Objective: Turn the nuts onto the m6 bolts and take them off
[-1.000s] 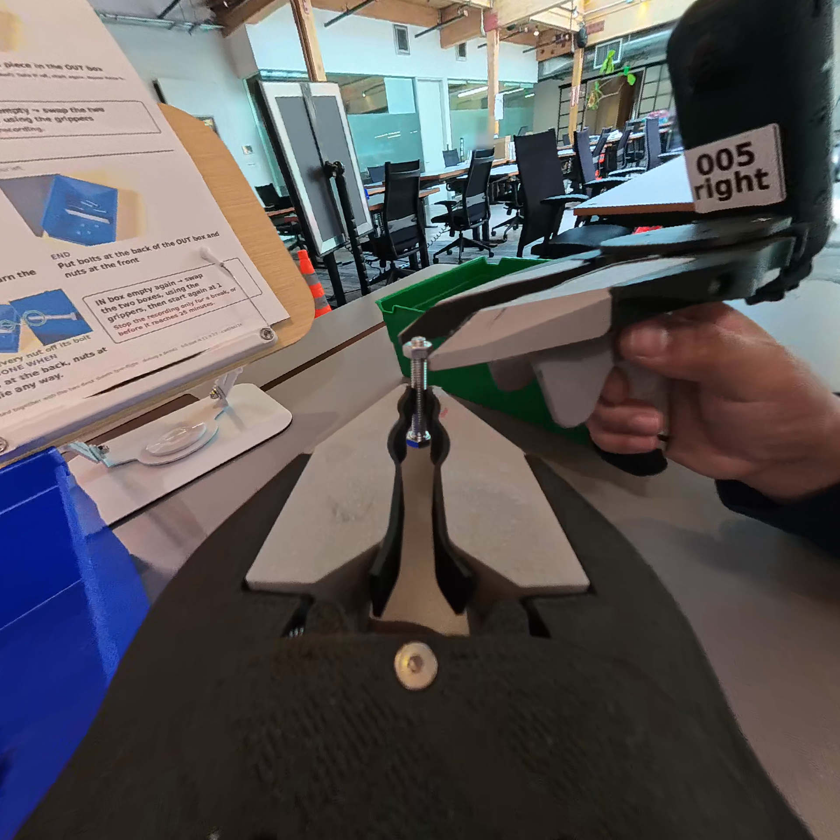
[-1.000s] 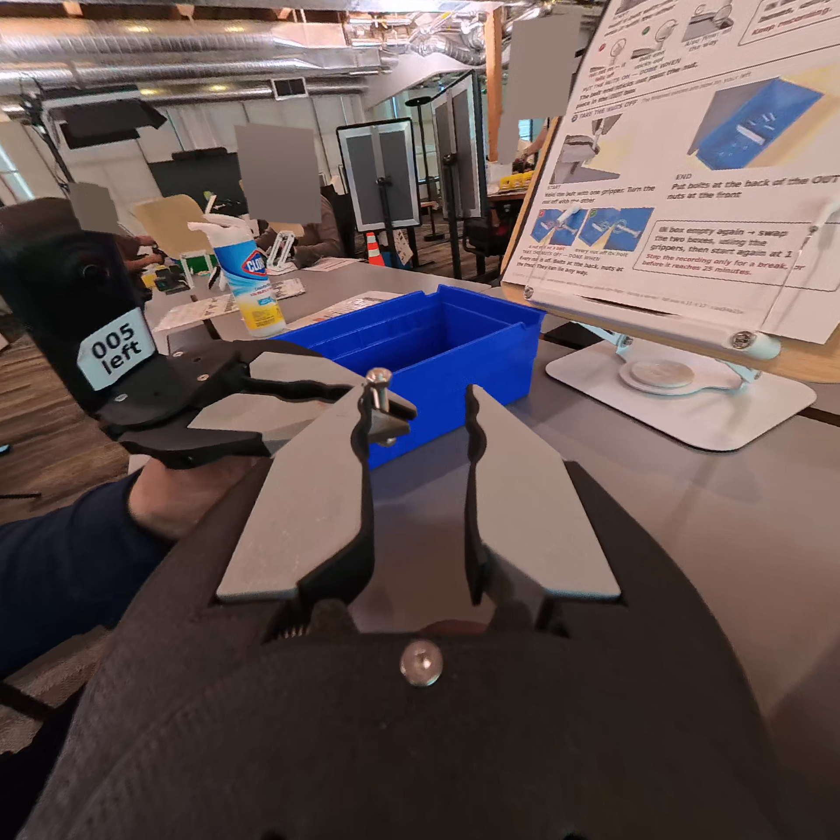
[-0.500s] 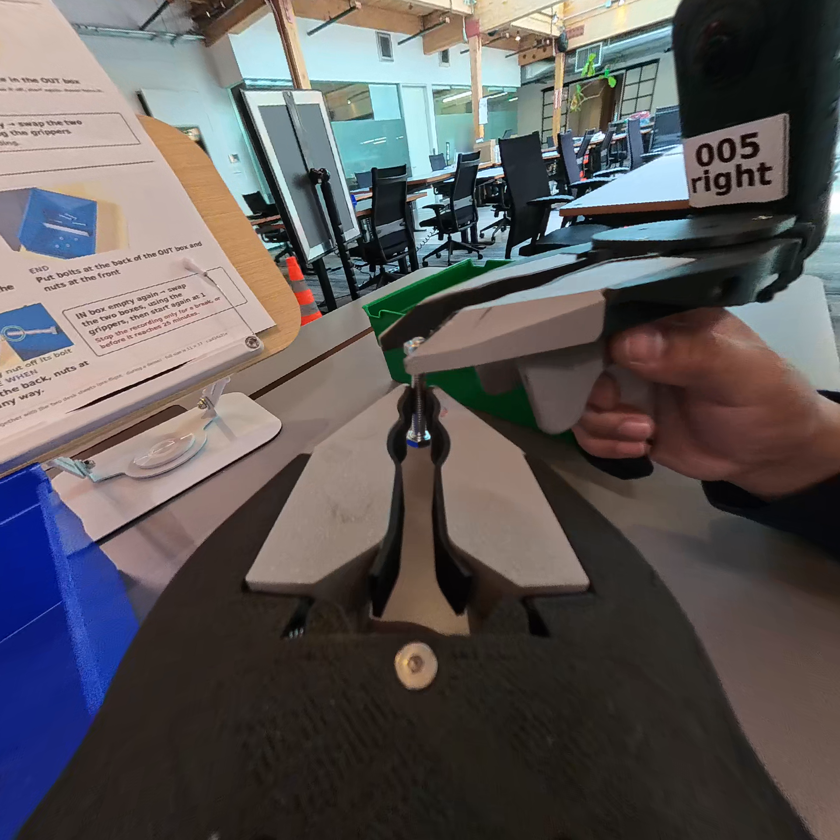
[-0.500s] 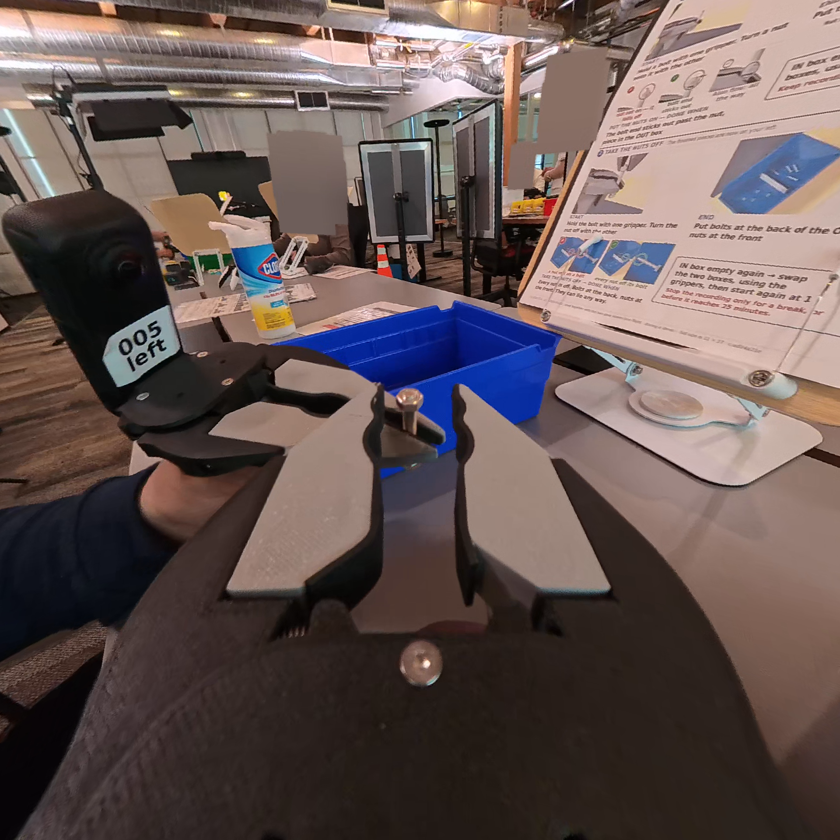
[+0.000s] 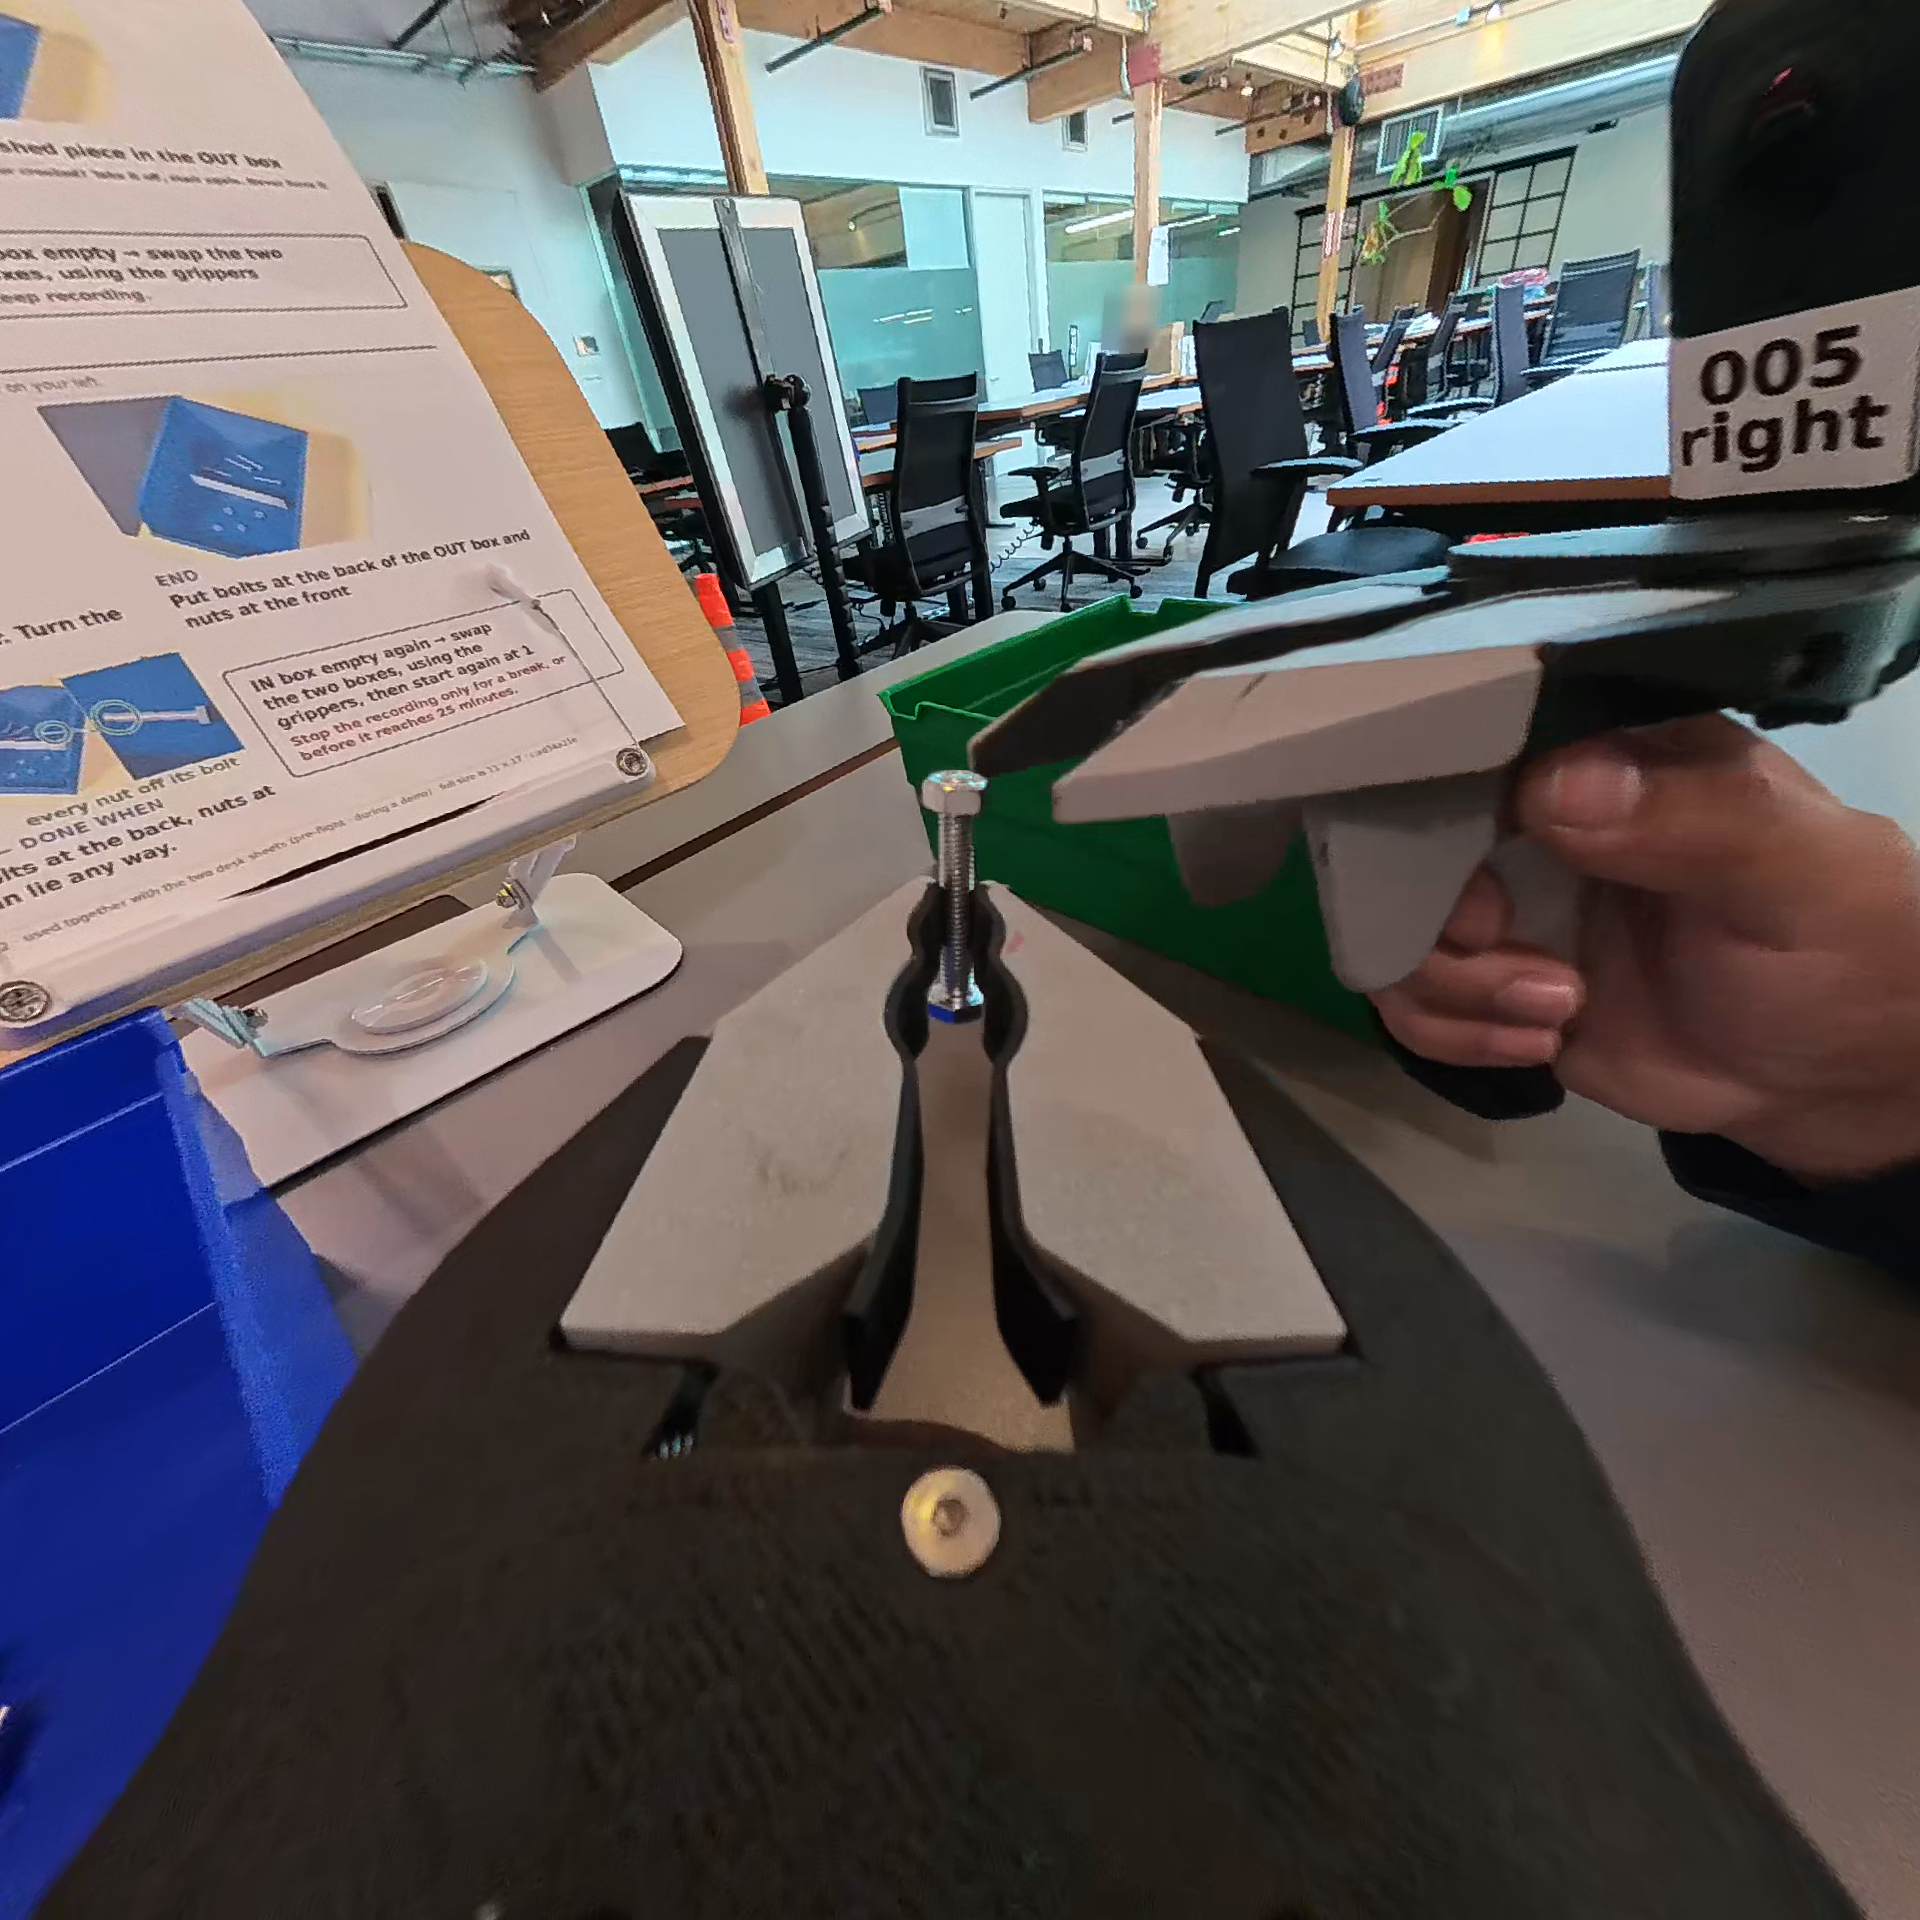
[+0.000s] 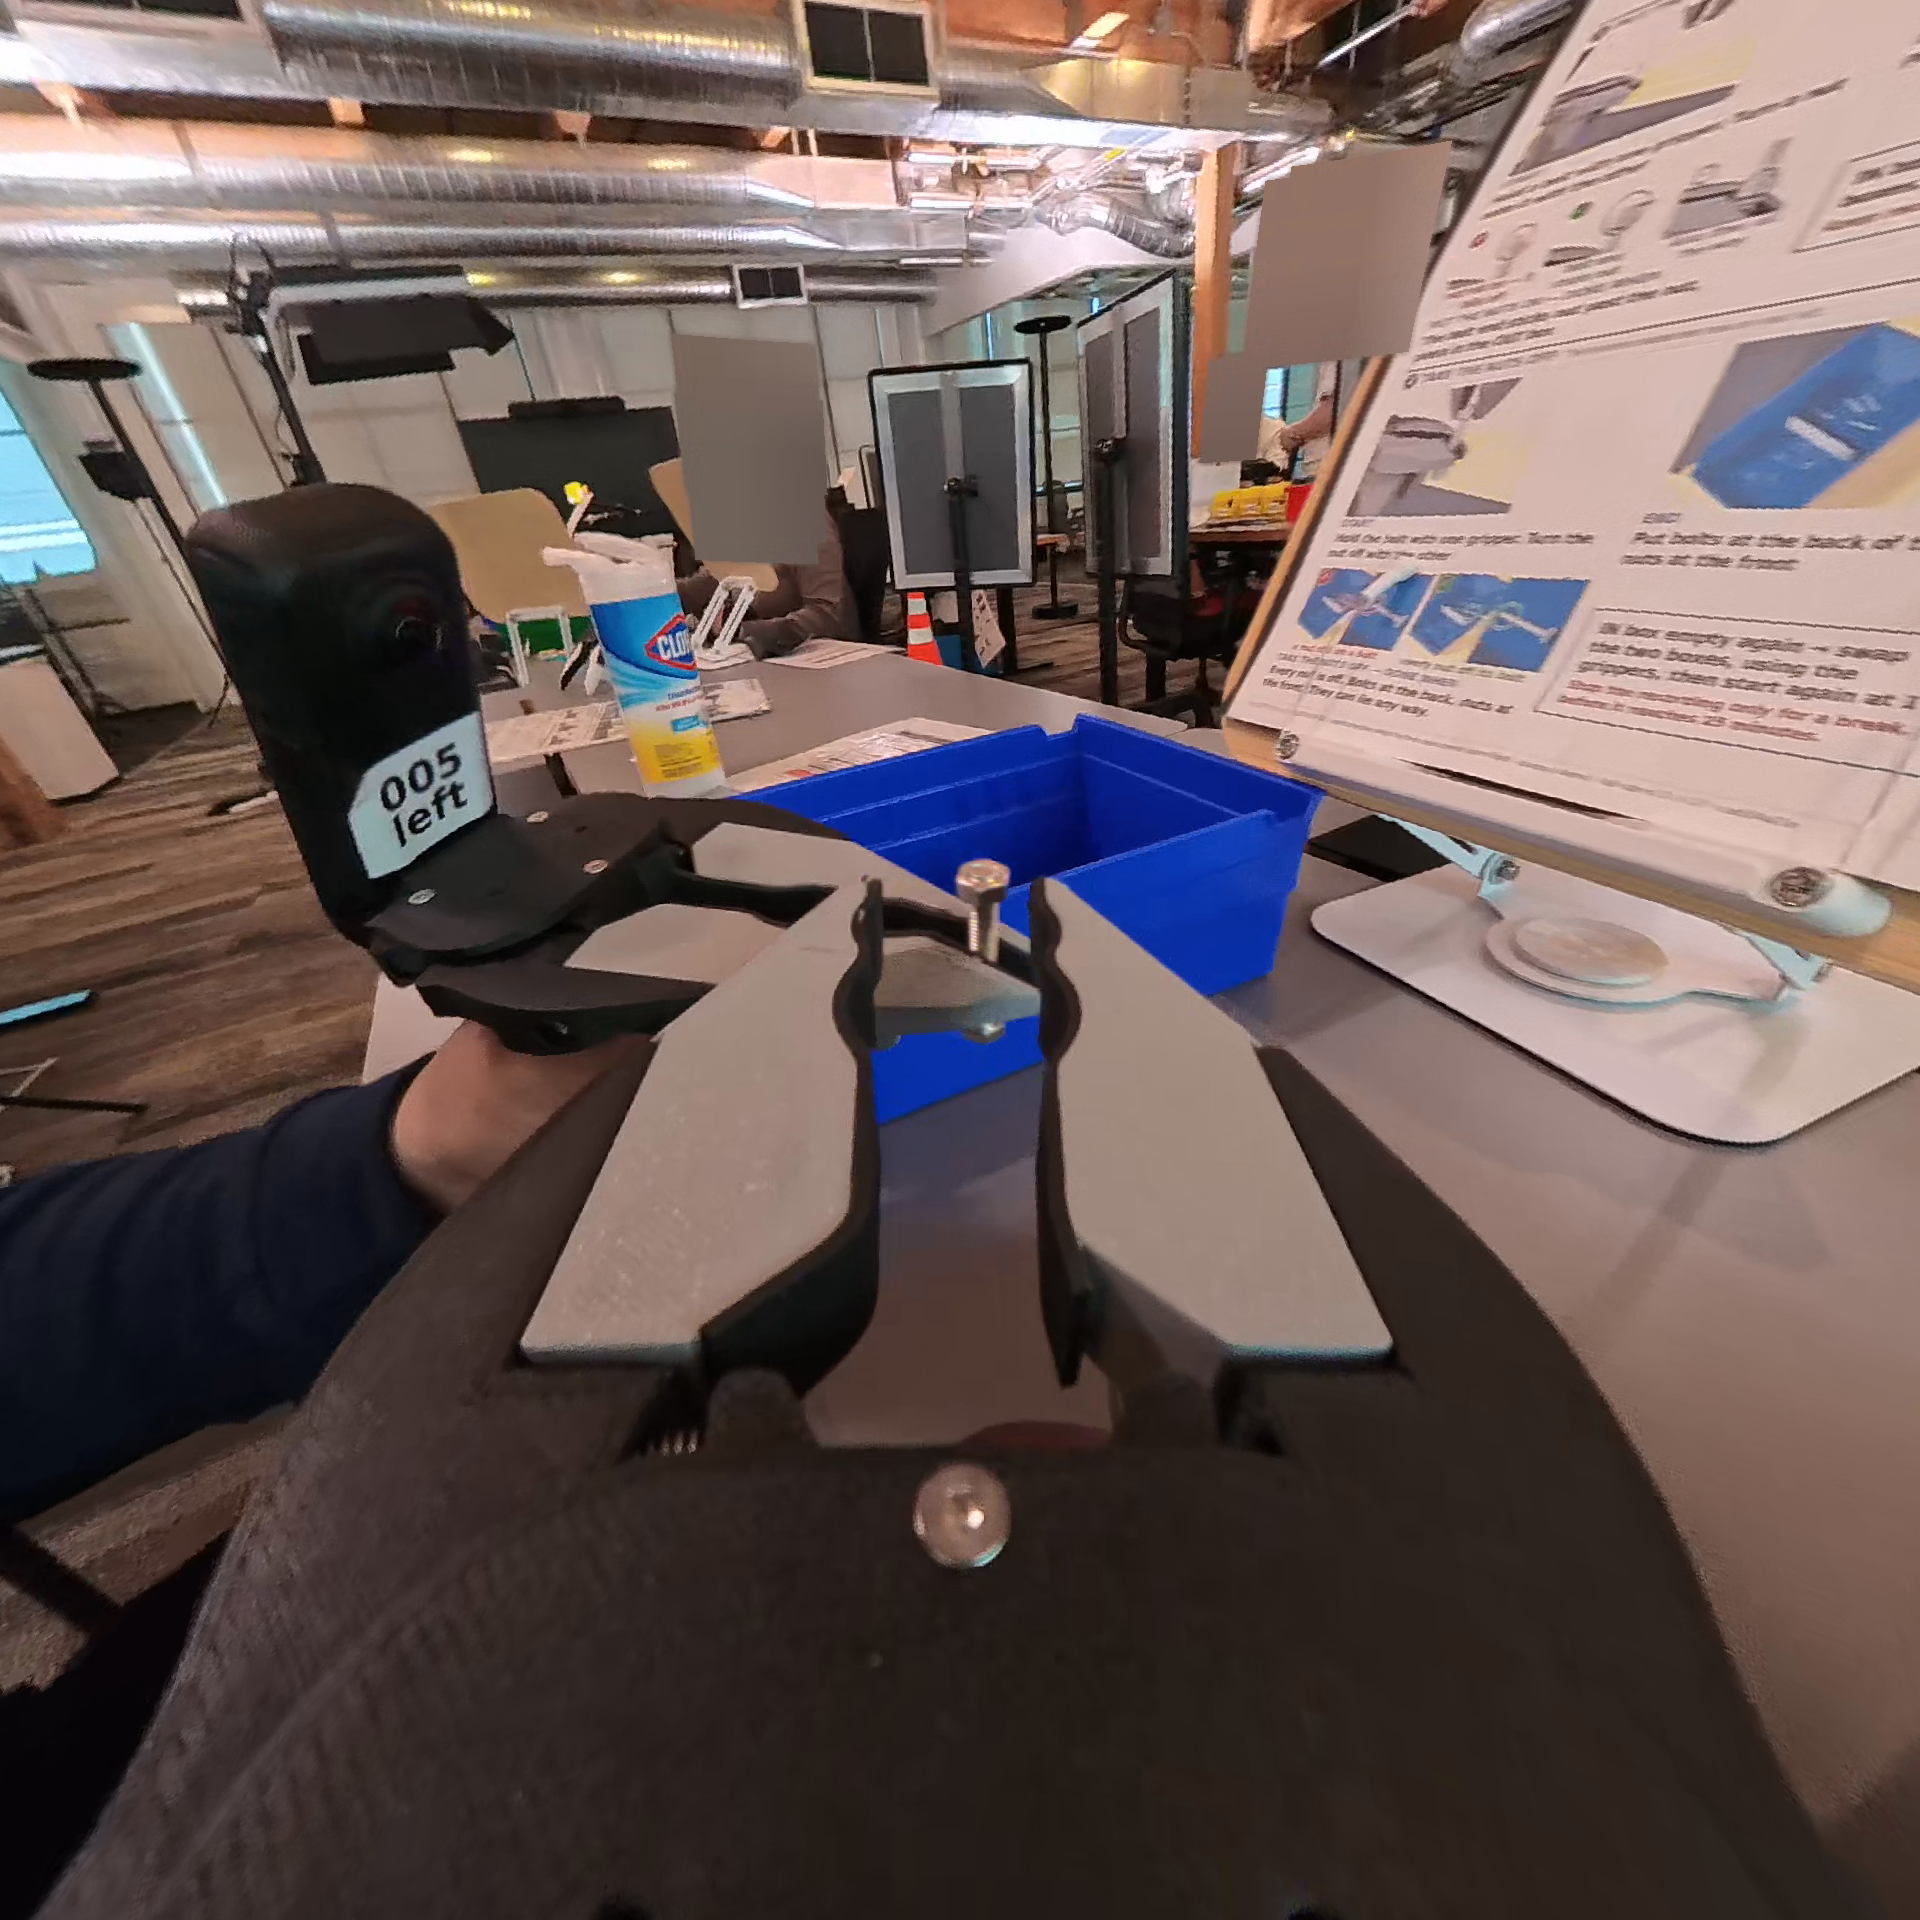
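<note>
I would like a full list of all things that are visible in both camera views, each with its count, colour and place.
bolt: one, silver, upright, head up, clamped in the left claw
nut: one, silver, at the bolt's lower end
blue bin: one, on the table left of the stand
green bin: one, on the table behind the right claw
instruction sheet on stand: one, white sheet on wood board, white base, behind the bins
wipes canister: one, white, blue and yellow, far table
table: one, grey
office chairs: several, black, background
left claw: black and grey, shut on the bolt
right claw: black and grey, open, beside the bolt head
hand: holds the right claw
</note>
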The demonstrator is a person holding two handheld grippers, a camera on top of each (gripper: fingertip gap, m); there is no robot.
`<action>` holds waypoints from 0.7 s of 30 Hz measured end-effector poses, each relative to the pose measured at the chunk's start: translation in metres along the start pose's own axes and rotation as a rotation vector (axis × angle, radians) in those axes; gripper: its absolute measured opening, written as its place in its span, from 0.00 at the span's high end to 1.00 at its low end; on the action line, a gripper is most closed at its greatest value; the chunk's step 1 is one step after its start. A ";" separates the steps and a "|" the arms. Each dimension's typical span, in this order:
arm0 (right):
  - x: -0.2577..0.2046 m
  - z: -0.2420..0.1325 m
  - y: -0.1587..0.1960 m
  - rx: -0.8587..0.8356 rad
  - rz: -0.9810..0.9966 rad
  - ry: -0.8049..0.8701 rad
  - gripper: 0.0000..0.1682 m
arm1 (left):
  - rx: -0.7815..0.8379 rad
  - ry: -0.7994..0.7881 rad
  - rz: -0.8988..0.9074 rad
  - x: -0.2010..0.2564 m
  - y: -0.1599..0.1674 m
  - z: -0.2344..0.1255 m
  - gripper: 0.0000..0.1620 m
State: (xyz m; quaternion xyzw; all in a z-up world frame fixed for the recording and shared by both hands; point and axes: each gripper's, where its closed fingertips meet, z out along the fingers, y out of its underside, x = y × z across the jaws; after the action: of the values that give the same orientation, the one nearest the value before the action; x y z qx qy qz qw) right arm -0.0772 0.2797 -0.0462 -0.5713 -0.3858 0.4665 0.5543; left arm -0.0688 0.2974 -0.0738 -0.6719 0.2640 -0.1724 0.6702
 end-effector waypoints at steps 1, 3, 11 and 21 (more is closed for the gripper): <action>-0.003 0.002 0.002 -0.012 -0.011 -0.003 0.86 | -0.001 0.004 0.000 0.001 0.000 0.000 0.99; -0.006 0.005 0.005 -0.023 -0.021 -0.006 0.85 | 0.010 0.025 0.000 0.005 -0.002 0.000 0.99; -0.004 -0.001 -0.007 0.042 -0.022 -0.015 0.82 | -0.012 0.055 0.045 0.020 0.003 0.005 0.99; 0.013 0.000 0.005 -0.032 -0.030 0.086 0.86 | -0.011 0.034 0.028 0.012 0.002 0.003 0.99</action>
State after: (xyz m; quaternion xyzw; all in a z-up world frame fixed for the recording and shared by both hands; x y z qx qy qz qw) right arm -0.0735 0.2919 -0.0524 -0.5938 -0.3775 0.4268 0.5681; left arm -0.0577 0.2933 -0.0776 -0.6687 0.2857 -0.1729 0.6643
